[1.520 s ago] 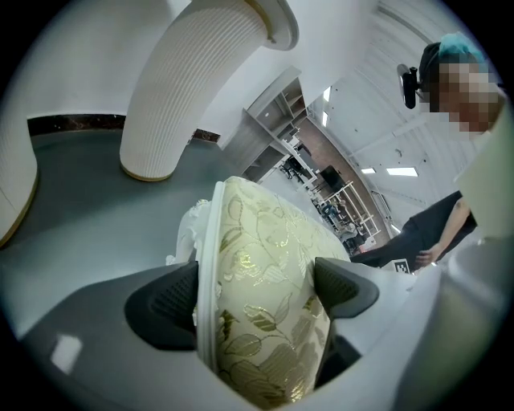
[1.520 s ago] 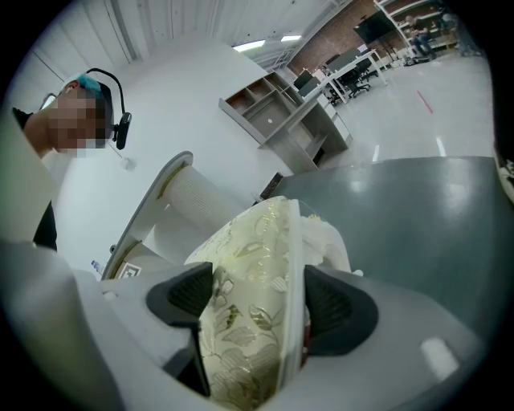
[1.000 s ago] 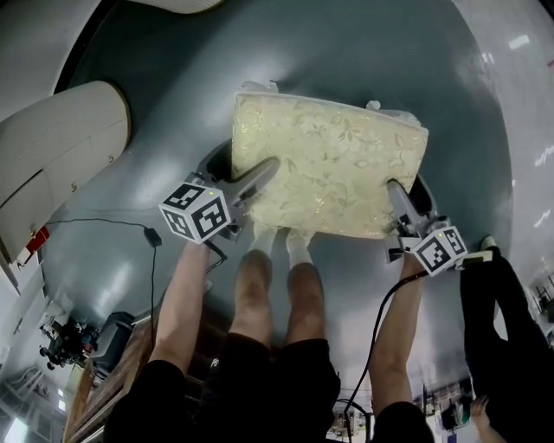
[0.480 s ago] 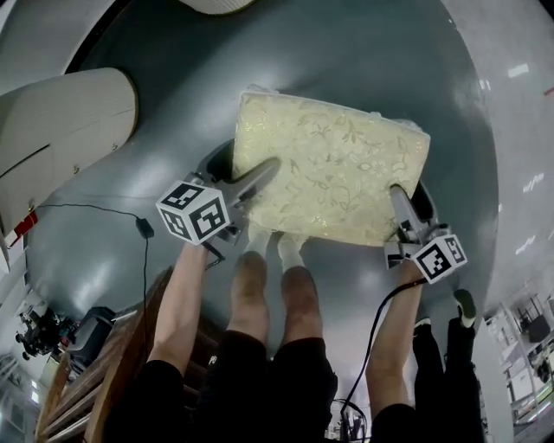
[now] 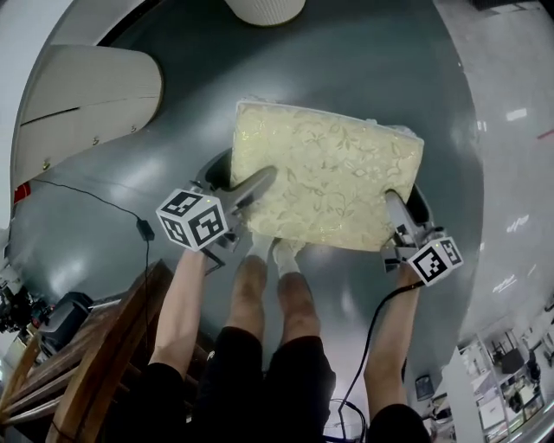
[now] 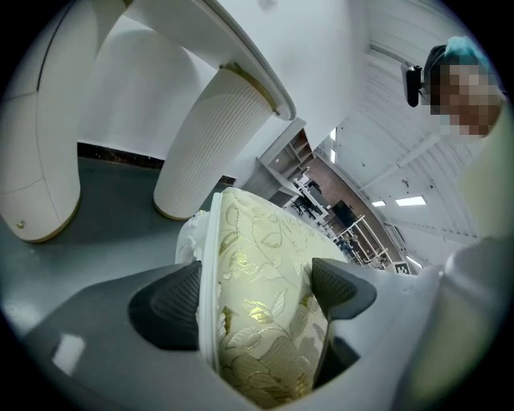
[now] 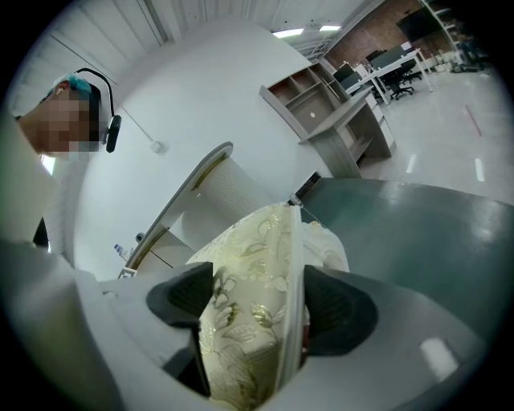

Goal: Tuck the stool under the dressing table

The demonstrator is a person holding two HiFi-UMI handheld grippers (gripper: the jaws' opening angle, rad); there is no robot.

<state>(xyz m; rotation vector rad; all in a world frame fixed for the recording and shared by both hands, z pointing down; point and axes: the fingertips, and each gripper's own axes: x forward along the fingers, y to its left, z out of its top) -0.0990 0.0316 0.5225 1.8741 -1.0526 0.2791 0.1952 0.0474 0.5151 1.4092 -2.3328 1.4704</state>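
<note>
Two grippers hold one stool (image 5: 325, 173) by its near side, on the grey floor (image 5: 363, 52), short of the white dressing table (image 5: 86, 95) at the floor's far left edge. The left gripper (image 5: 257, 182) has its fingers (image 6: 165, 305) spread wide and clamped across the thickness of the cream floral cushion at its near left corner, one pad on the fabric top and the other on the white underside edge. The right gripper (image 5: 395, 208) bites the near right corner the same way, also wide and pressed on. I cannot tell whether the stool's legs rest on the floor or hang just clear of it.

By my reading, the step in hand is the carry or push toward the table. The ribbed pedestal (image 5: 264, 9) stands at the floor's far edge, straight ahead of the stool, so the seat probably needs to swing left toward the open space under the top rather than run into that column.

I would move both hands together and at one height, since a padded cushion gives under the pads and a twist between the two grips could let a corner slip. I would also keep the seat low enough to pass beneath the top, and watch the person's legs (image 5: 268, 285) just behind the stool and the black cable (image 5: 143, 227) on the floor to the left.
</note>
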